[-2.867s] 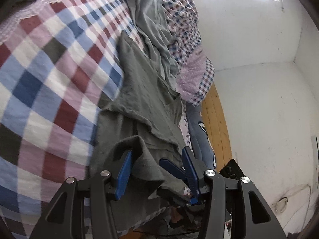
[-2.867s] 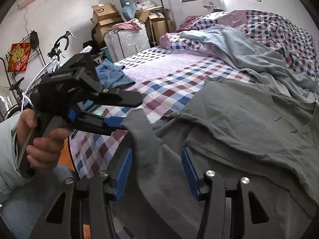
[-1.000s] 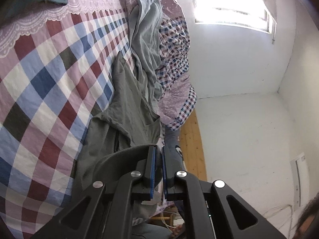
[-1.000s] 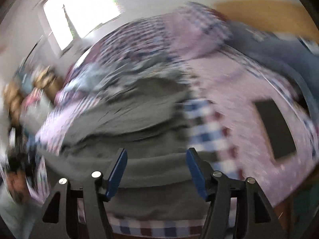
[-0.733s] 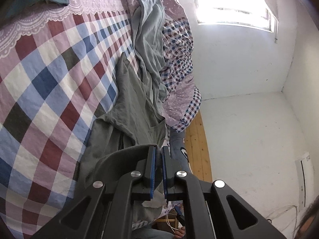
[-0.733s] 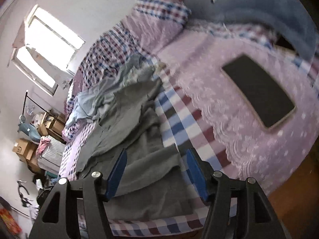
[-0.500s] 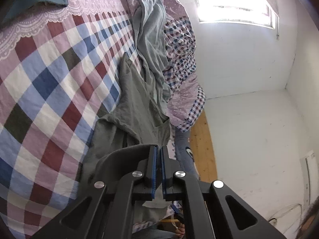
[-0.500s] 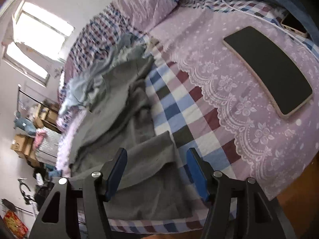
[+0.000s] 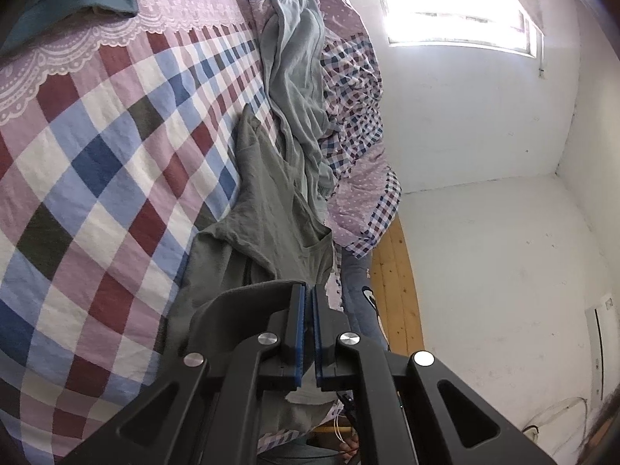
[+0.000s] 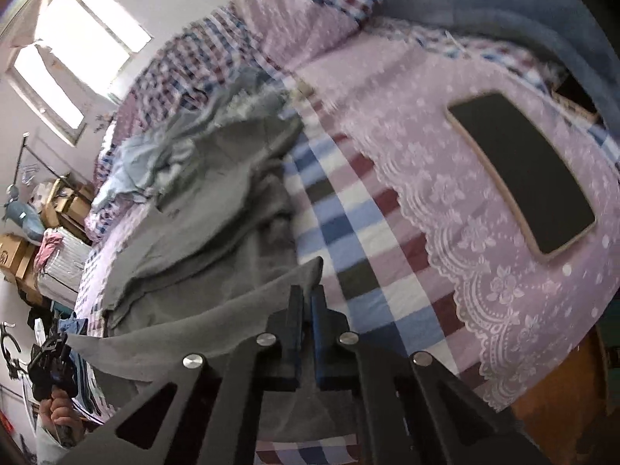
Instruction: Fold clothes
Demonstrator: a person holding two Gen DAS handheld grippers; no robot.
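Observation:
A grey T-shirt [image 9: 267, 209] lies lengthwise on the checked bedspread [image 9: 97, 162], its far sleeve pointing to the head of the bed. My left gripper [image 9: 308, 294] is shut on the shirt's near hem, which drapes over its left finger. In the right wrist view the same grey T-shirt [image 10: 201, 224] lies rumpled across the bedspread [image 10: 356, 232]. My right gripper [image 10: 307, 294] is shut on another stretch of that hem, and the cloth runs taut from it to the lower left, where the left gripper [image 10: 52, 364] is seen in a hand.
A light blue-grey garment [image 9: 298, 77] lies bunched beyond the shirt against a checked quilt [image 9: 356, 124]. A black phone [image 10: 519, 178] rests on the lace-edged purple sheet. A dark blue cloth [image 10: 503, 7] lies at the bed's head. Boxes [image 10: 23, 259] stand by the far wall.
My right gripper was open half a second ago and has shut on the shirt's hem. The left gripper stays shut on the hem, shifting only slightly.

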